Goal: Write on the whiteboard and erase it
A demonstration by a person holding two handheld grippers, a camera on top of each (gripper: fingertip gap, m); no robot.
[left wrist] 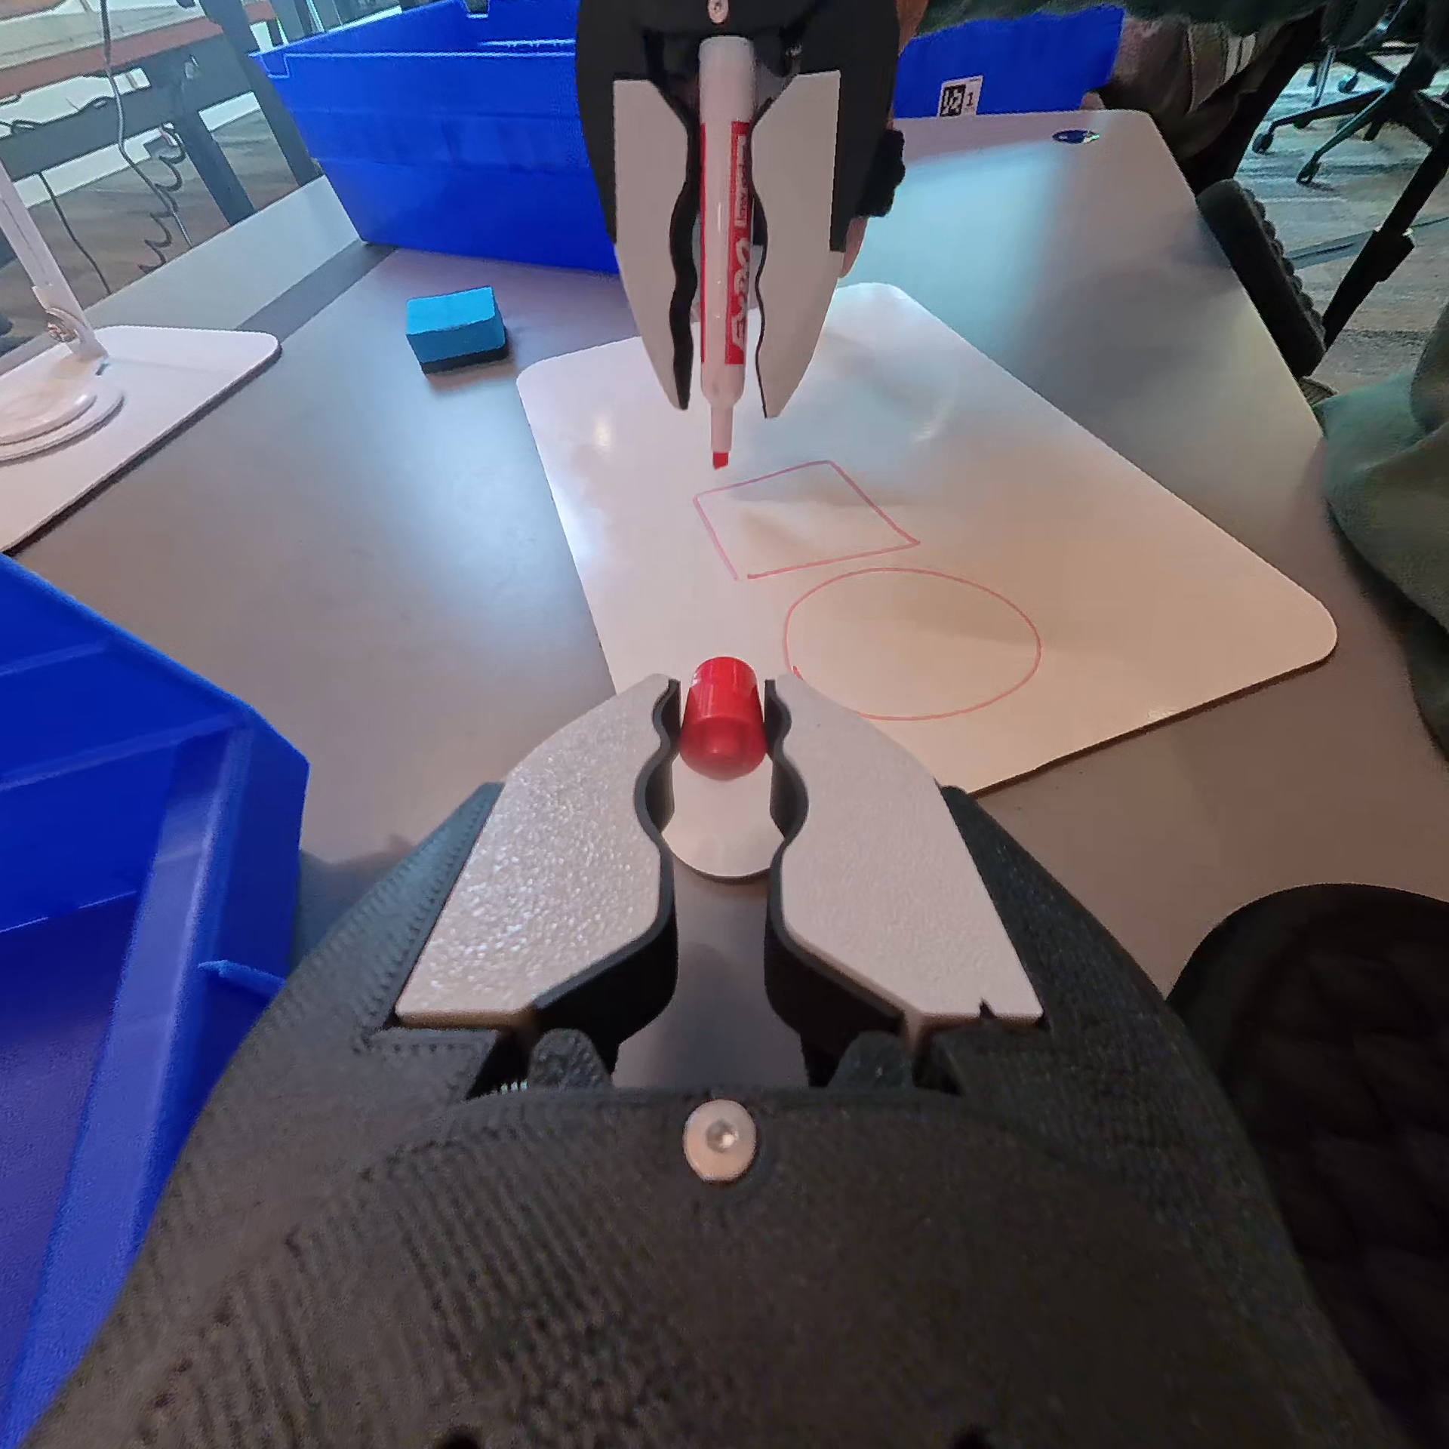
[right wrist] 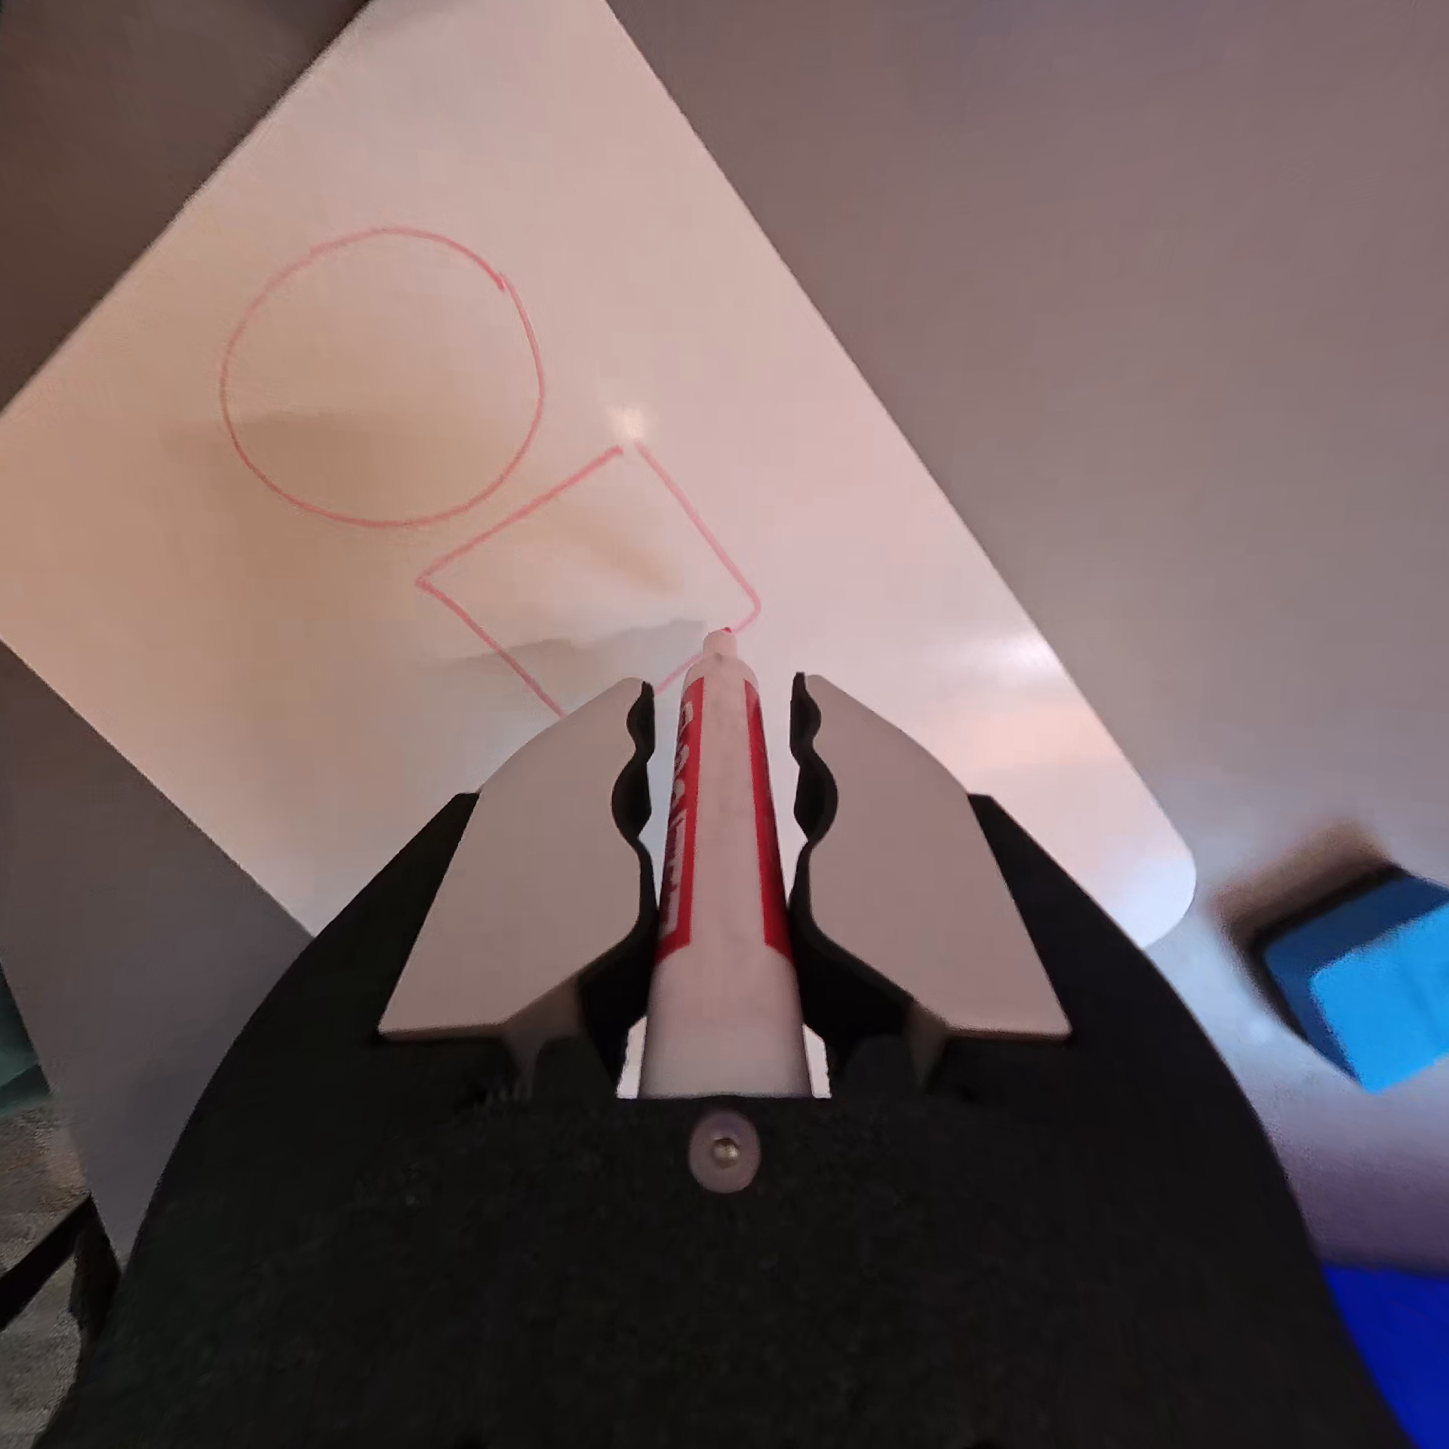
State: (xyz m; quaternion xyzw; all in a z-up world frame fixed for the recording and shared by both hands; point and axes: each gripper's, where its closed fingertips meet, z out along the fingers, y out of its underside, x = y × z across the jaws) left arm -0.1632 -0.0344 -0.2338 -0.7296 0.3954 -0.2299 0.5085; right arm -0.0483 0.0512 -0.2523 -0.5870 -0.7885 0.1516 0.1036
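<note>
Left wrist view alone shows left gripper (left wrist: 721,690) pinching red cap (left wrist: 720,717); right gripper (right wrist: 721,690) clamps marker (right wrist: 717,847).

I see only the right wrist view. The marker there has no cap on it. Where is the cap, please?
Observer: The left tongs hold the red cap, pads pressed on both its sides, over the near edge of the whiteboard.
Operator: At my right edge there is a blurred blue block. What is it?
Observer: An eraser, blue on top with a dark base. It lies on the table beside the whiteboard, and nothing touches it.
Operator: Does anything else stand on the table?
Observer: Yes, two blue bins: one behind the eraser, one beside the left tongs.
</note>
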